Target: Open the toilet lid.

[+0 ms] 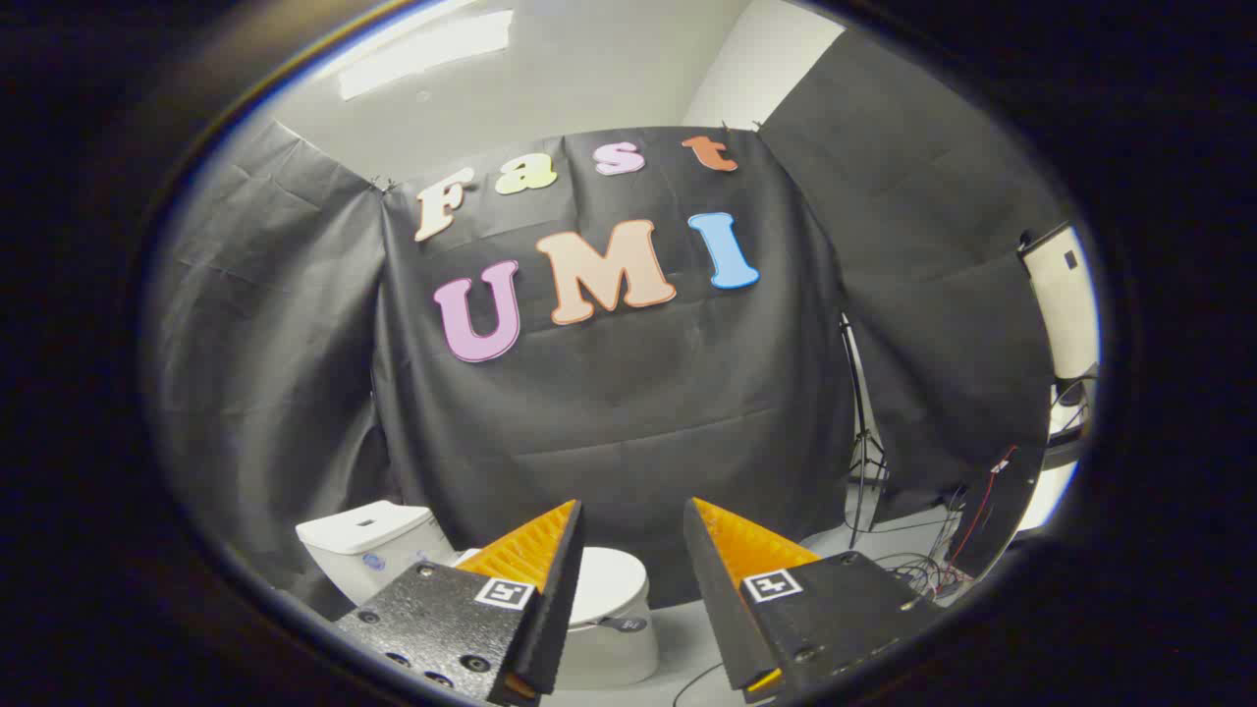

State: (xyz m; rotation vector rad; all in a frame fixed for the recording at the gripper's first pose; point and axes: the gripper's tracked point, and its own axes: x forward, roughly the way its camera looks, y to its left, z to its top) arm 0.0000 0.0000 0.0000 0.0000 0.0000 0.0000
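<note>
A white toilet (614,643) stands on the floor well beyond and below my fingers, against the black cloth wall. Its lid (609,584) lies flat and closed over the bowl, partly hidden behind my left finger. The white tank (368,540) rises to the left of the bowl. My gripper (633,516) is open, its two fingers spread apart with nothing between them, and it hangs above and away from the toilet.
A thin black light stand (864,432) stands right of the toilet by the cloth wall. Loose cables (923,570) lie on the pale floor to the right, near a dark panel (997,511). A white board (1065,299) sits farther right.
</note>
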